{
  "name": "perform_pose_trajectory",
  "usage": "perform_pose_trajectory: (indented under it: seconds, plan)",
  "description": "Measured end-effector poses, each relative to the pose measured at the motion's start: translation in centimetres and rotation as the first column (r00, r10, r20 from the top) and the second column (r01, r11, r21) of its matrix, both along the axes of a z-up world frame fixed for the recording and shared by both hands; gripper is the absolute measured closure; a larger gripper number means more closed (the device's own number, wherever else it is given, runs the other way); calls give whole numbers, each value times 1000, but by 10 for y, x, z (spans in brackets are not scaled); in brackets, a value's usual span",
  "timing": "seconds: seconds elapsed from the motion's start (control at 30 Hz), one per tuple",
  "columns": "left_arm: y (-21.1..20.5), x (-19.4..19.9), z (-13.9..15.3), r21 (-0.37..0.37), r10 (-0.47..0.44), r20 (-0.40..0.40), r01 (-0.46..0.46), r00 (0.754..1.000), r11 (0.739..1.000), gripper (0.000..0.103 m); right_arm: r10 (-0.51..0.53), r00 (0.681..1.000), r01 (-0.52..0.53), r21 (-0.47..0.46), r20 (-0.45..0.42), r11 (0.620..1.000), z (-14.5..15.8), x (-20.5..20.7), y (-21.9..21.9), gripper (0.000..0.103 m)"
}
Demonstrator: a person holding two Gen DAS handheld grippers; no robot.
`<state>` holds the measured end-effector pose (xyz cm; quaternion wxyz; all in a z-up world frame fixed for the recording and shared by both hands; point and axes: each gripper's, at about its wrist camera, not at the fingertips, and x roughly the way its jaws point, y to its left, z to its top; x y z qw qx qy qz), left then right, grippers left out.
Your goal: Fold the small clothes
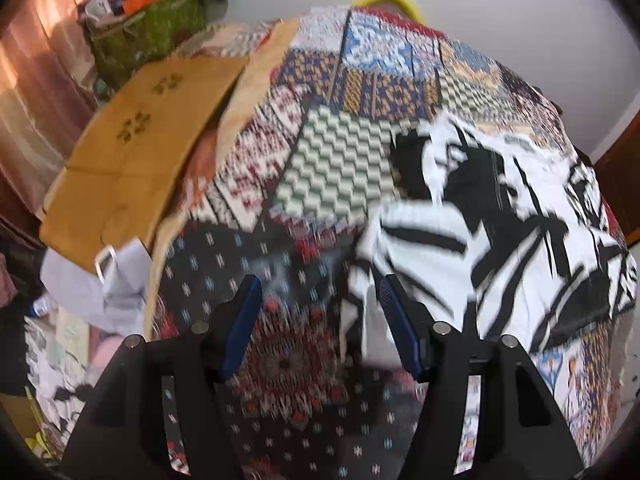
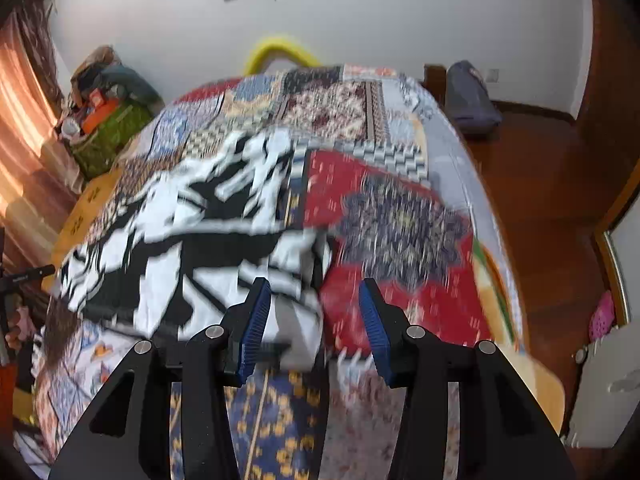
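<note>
Patchwork fabric in red, blue and grey panels covers the bed (image 2: 400,216), which fills the area ahead of and beneath both tongs. Black-and-white printed cloth, the small garment (image 1: 500,216), lies on this bed cover; both views are motion-blurred, so its exact fold state cannot be told. Ahead and to the left of the left tongs (image 1: 320,304), a yellow-brown mat (image 1: 132,152) lies along the bed edge. The left tongs stand spread, with the garment's near edge at their right finger; contact cannot be confirmed. The right tongs (image 2: 314,304) also stand spread, with the garment's near corner between the 2 blue pads (image 2: 256,320), closer to the left one, and not pinched.
</note>
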<state>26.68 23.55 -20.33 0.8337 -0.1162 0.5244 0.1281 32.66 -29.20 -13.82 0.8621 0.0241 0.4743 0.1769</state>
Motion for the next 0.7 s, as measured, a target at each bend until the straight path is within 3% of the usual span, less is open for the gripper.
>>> perform_pose_trajectory:
  seconds: [0.17, 0.23, 0.3, 0.43, 0.5, 0.53, 0.6, 0.7]
  plan:
    - [-13, -12, -15, -67, -29, -19, 28, 999, 997, 42, 12, 999, -11, 18, -44, 1000, -14, -16, 4, 61]
    - [-17, -11, -21, -69, -32, -31, 30, 999, 997, 52, 9, 999, -8, 25, -52, 1000, -19, -16, 6, 61]
    - [-19, -8, -25, -79, -27, -44, 24, 999, 997, 69, 2, 998, 1, 43, -64, 999, -22, -14, 6, 61]
    - [-21, -2, -31, -89, -29, -52, 24, 998, 996, 75, 10, 994, -1, 81, -109, 997, -30, -4, 8, 61]
    - [-23, -1, -31, -70, -38, -47, 35, 998, 997, 84, 17, 992, -6, 93, -125, 996, -34, 0, 9, 61]
    - [-22, -1, -30, -64, -38, -45, 36, 998, 997, 87, 24, 990, -11, 98, -137, 995, -35, 1, 10, 63]
    - [-21, 0, -27, -61, -36, -32, 34, 999, 998, 93, 46, 988, -31, 103, -145, 994, -36, 1, 13, 82]
    - [-18, 0, -16, -56, -30, -5, 30, 1000, 998, 96, 76, 989, -66, 80, -128, 995, -30, -4, 19, 94]
